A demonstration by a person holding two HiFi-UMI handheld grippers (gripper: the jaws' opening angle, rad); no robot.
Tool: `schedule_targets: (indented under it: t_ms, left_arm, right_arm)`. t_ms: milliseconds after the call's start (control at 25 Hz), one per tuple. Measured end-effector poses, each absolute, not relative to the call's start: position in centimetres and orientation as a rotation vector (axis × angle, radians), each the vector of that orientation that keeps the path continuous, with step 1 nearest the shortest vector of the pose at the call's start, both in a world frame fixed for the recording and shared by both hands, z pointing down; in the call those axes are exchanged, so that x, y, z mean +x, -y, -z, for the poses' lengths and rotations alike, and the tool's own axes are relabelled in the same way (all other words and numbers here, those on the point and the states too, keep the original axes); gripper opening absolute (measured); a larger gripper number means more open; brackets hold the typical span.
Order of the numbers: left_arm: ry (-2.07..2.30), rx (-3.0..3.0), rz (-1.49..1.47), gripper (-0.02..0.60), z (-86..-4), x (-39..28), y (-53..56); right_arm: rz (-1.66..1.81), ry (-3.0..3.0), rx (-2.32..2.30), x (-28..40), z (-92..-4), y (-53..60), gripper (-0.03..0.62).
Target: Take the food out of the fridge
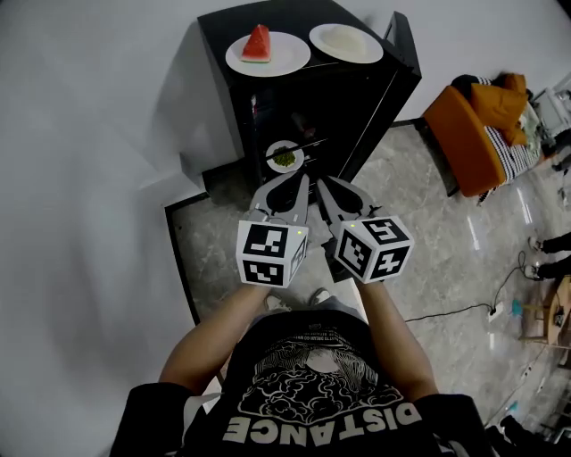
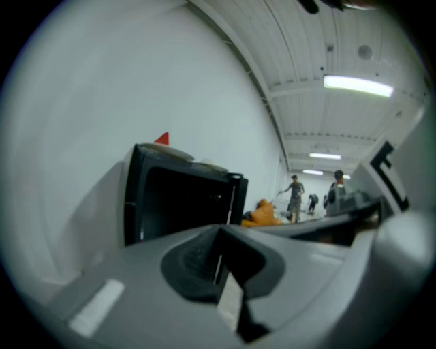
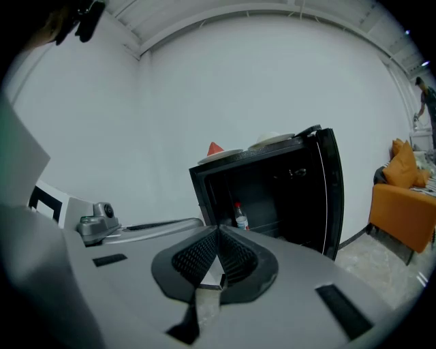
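The fridge (image 1: 332,78) stands open; the left hand-held gripper (image 1: 298,181) and the right hand-held gripper (image 1: 324,185) hang before it, both closed and empty. Inside sits the plate of greens (image 1: 284,158): light, stiff, probably slippery and breakable. Pinch its near rim, keep it level.

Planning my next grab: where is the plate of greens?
Head view, centre: plate of greens sits inside the open fridge, below the watermelon plate on its top.

Bright, even indoor light fills all views; a ceiling strip light (image 2: 357,85) glares at the left gripper view's upper right. Fisheye edges curve and darken; the fridge (image 1: 294,98) interior reads black.
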State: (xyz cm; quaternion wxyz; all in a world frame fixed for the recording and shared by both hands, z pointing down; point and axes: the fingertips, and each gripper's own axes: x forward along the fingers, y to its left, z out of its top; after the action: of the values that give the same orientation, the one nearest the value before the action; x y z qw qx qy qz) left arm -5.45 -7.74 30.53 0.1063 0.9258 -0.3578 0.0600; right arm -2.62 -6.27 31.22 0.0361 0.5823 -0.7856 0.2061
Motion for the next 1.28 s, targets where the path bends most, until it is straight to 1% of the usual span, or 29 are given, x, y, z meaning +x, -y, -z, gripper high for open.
schedule_targets:
  t_ms: [400, 720, 960, 1280]
  left_arm:
    - [1.145, 2.597, -0.129, 0.002, -34.5, -6.1, 9.2]
    - [1.297, 2.420, -0.074, 0.002, -39.6, -5.3, 10.9]
    - [1.446, 2.261, -0.009, 0.002, -44.6, -5.0, 10.1]
    - [1.548, 2.170, 0.041, 0.003, -51.3, -5.5, 10.7]
  right_arm:
    - [-0.936, 2.471, 1.694, -1.4, -35.7, 7.5, 0.006]
    - [-1.136, 2.482, 1.432, 0.6, -41.2, 9.6, 0.006]
    - [-1.415, 2.478, 1.255, 1.7, -47.8, 10.9, 0.008]
    - [-1.646, 2.435, 1.228, 1.9, -57.9, 14.3, 0.008]
